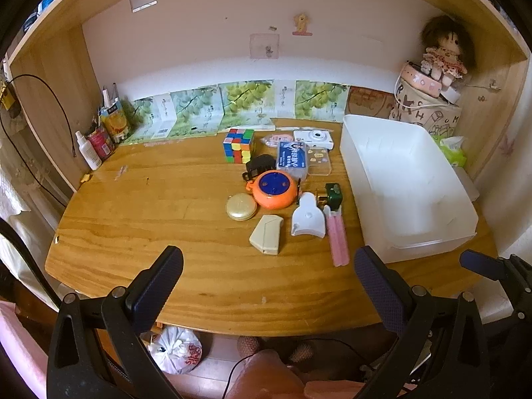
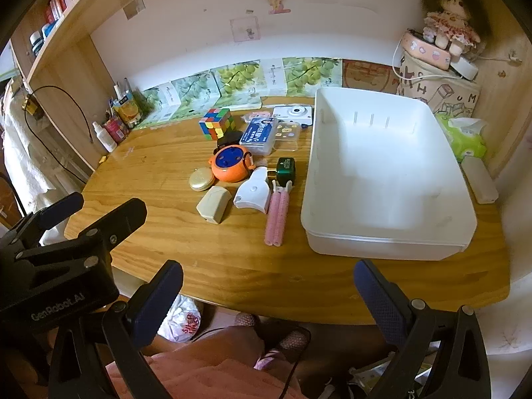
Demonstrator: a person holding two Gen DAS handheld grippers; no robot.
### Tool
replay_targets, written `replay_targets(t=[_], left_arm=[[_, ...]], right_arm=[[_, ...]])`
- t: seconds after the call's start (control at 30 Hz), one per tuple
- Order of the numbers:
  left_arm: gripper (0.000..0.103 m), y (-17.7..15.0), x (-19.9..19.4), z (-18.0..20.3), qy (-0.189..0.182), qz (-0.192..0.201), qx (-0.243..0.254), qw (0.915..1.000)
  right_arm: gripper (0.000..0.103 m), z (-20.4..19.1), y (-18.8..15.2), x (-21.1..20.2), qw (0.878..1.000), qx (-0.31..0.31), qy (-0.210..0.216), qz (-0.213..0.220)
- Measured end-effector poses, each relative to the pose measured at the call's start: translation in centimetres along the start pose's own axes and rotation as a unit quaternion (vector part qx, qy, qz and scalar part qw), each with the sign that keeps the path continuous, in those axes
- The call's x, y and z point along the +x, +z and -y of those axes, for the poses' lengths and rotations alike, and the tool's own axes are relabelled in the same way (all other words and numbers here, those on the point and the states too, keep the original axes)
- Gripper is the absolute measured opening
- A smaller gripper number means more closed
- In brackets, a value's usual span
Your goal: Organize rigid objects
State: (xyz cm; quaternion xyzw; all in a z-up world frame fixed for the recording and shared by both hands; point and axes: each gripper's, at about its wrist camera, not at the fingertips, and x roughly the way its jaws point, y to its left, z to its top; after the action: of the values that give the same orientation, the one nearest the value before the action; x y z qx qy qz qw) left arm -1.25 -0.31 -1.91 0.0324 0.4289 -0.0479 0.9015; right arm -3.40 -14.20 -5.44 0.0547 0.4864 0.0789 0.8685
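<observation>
A cluster of small objects lies mid-table: a colour cube (image 1: 238, 145) (image 2: 216, 123), an orange round case (image 1: 273, 188) (image 2: 231, 163), a gold compact (image 1: 241, 206), a beige box (image 1: 266, 234) (image 2: 214, 204), a white clip-shaped piece (image 1: 308, 215) (image 2: 253, 194), a pink stick (image 1: 337, 237) (image 2: 277, 216), a green box (image 1: 333, 194), a blue-labelled case (image 1: 292, 160) and a white camera (image 1: 313, 138). An empty white bin (image 1: 404, 183) (image 2: 382, 173) stands to their right. My left gripper (image 1: 269, 277) and right gripper (image 2: 267, 286) hover open over the table's near edge, holding nothing.
The wooden table (image 1: 149, 216) sits in a desk alcove. Bottles and packets (image 1: 99, 139) crowd the back left corner. A doll (image 1: 444, 50) on boxes and a green tissue pack (image 2: 465, 136) fill the back right. A black cable (image 1: 50, 116) hangs at left. A person's legs (image 2: 232, 359) are below.
</observation>
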Motion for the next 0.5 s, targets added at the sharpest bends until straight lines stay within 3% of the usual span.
replay_targets(t=[0.1,0.5], left_arm=[[0.102,0.1,0.3,-0.7,0.0,-0.01,-0.003,0.9999],[0.102,1.2,3.9,-3.4,-0.026,-0.076,-0.027,0.9964]], right_arm=[[0.103,0.1,-0.1,0.7,1.0,0.008,0.012,-0.007],[0.085,-0.3,0.8,4.7,0.995,0.053,0.052,-0.066]])
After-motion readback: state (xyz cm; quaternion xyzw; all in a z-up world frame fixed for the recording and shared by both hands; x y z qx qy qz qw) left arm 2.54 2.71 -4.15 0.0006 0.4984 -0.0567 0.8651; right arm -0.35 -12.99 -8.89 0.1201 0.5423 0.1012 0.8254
